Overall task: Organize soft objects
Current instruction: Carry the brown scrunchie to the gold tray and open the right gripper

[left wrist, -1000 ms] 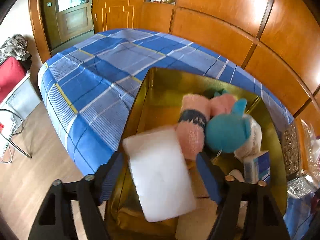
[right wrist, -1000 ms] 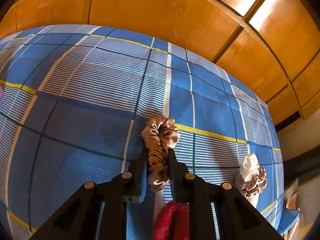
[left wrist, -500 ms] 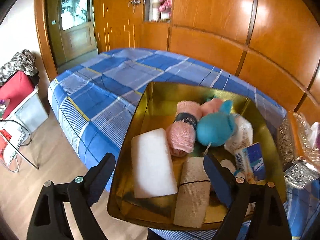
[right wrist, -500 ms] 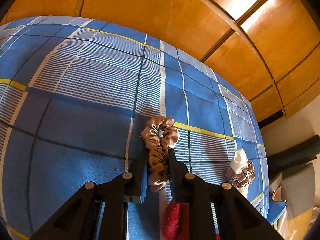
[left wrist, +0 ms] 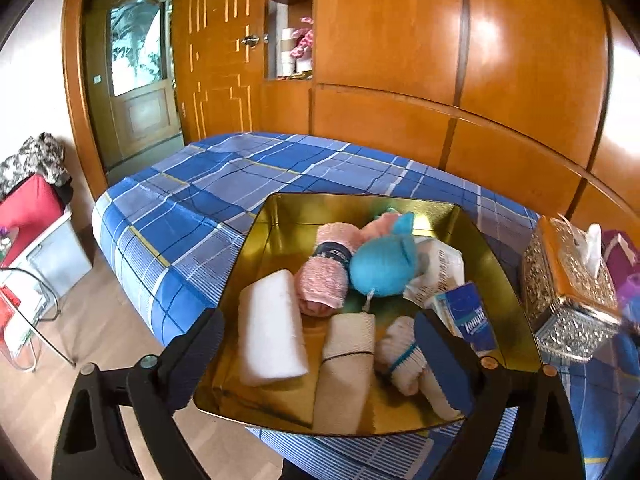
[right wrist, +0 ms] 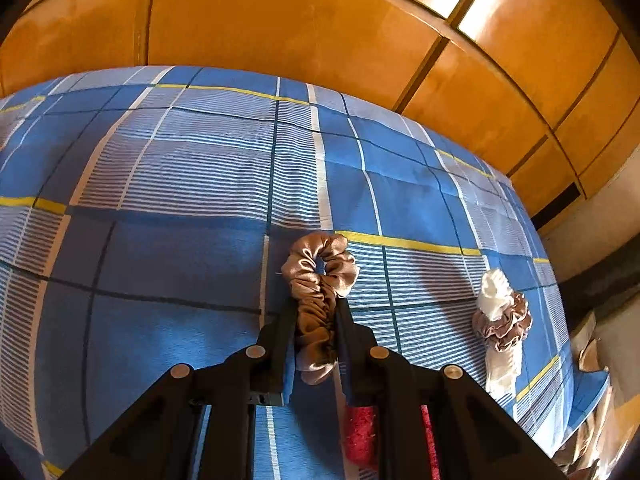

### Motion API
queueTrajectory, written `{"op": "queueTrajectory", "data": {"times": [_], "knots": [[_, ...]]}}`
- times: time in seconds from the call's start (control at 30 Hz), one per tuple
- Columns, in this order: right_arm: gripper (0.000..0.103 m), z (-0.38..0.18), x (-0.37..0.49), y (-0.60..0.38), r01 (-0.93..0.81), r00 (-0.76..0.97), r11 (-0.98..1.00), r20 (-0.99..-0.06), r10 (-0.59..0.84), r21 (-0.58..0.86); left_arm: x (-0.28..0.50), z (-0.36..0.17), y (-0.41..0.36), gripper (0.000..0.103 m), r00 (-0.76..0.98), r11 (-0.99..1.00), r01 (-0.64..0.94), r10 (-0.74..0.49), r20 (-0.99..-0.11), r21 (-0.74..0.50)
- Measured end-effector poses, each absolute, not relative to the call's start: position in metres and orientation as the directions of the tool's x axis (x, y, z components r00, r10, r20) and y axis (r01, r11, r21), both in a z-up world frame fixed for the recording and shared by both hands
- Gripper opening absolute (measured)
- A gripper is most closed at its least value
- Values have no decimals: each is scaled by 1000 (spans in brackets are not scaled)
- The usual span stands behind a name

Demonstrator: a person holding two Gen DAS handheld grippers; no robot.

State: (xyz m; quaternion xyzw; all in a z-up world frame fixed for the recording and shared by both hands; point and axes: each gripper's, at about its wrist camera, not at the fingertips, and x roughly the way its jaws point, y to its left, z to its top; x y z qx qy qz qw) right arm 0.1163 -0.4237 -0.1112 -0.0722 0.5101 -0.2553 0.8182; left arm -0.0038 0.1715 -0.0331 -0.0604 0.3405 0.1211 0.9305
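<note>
In the left wrist view a gold tray point(left wrist: 276, 216) rests on the blue plaid bed point(left wrist: 192, 196). It holds a white sponge block point(left wrist: 272, 328), a pink rolled towel point(left wrist: 328, 272), a teal plush point(left wrist: 384, 264), a beige roll point(left wrist: 346, 364), rolled socks point(left wrist: 404, 352) and tissue packs point(left wrist: 468, 312). My left gripper point(left wrist: 316, 356) hovers above the tray's near side, its jaws opening with nothing pressed between them. In the right wrist view my right gripper point(right wrist: 314, 312) is shut on a tan satin scrunchie point(right wrist: 318, 276) above the bed.
An ornate tissue box point(left wrist: 568, 292) stands right of the tray. A second scrunchie with white cloth point(right wrist: 500, 316) lies to the right on the bed point(right wrist: 180, 200). Something red and fuzzy point(right wrist: 360, 436) shows under the right gripper. Wooden panels back the bed; floor clutter sits at left.
My left gripper let go of the white sponge block, which now lies in the tray, and pulled back and up with its jaws wider. The right gripper keeps the scrunchie, barely moving.
</note>
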Motion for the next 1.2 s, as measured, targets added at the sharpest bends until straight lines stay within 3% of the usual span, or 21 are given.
{"op": "queueTrajectory", "data": {"times": [0.47,0.93,1.2], "knots": [[17,-111,118,-421,334,338,850,-790,-511,-407,-7,-47,148,102,733,975,-218,187,-655,34],[16,-98,122,-419,350,377,936,-908,-183,-43,-6,-52,143,102,725,985,-174,133,-676,8],[16,-34,140,-415,351,464,936,-867,-182,-9,-9,-54,135,102,726,990,-138,106,-679,8]]}}
